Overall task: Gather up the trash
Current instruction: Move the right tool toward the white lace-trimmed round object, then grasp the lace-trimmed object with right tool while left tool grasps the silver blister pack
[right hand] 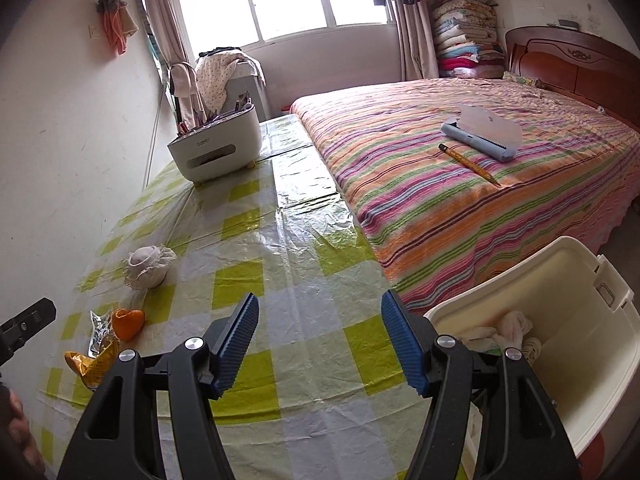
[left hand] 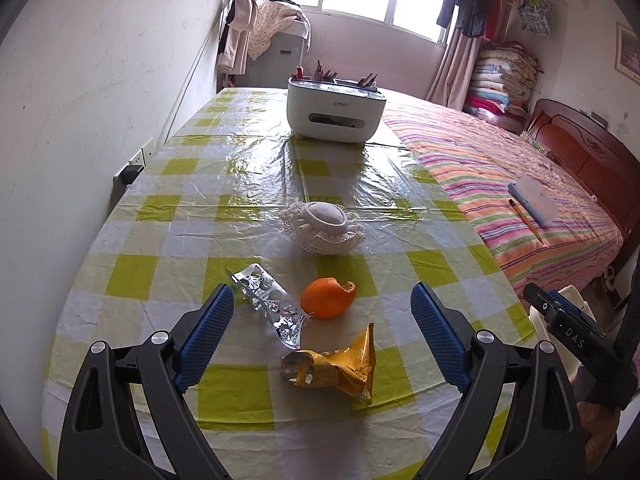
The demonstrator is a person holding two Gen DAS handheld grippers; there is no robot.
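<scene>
Cream plastic bin (right hand: 560, 320) stood off the table's near right corner, beside the bed; open top. Inside, low against the near wall: crumpled white plastic or tissue (right hand: 508, 328). Rest of the bin floor bare.

White desk organiser (left hand: 336, 110) sat at the table's far end, near the wall; pens and small items stood in its top slots, dark contents showed through the front slot, not identifiable.

Left gripper (left hand: 322, 332) hovered above the table's near end, jaws spread wide, nothing between the blue pads. Right gripper (right hand: 320, 340) likewise wide and empty, over the table's right side, just left of the bin.

Trash on the table, in front of the left gripper: yellow snack wrapper (left hand: 340, 368), crumpled, nearest; silver blister pack (left hand: 272, 304) to the left, lying by the left pad; orange peel (left hand: 328, 298) just beyond the wrapper, touching or nearly touching the blister pack. Farther back, apart from these: small lace-trimmed white cap (left hand: 322, 226).

Table's left edge ran along the wall (left hand: 100, 100); right edge abutted the bed (right hand: 460, 168). Open cloth lay between the trash group and the bin side.

Surface: green-and-white checked tablecloth (left hand: 240, 216) under glossy clear plastic, creased. On the striped bedspread: pale blue case (right hand: 484, 136), pencil (right hand: 468, 162) beside it. Window (right hand: 288, 4) at far end, clothes hung above.
</scene>
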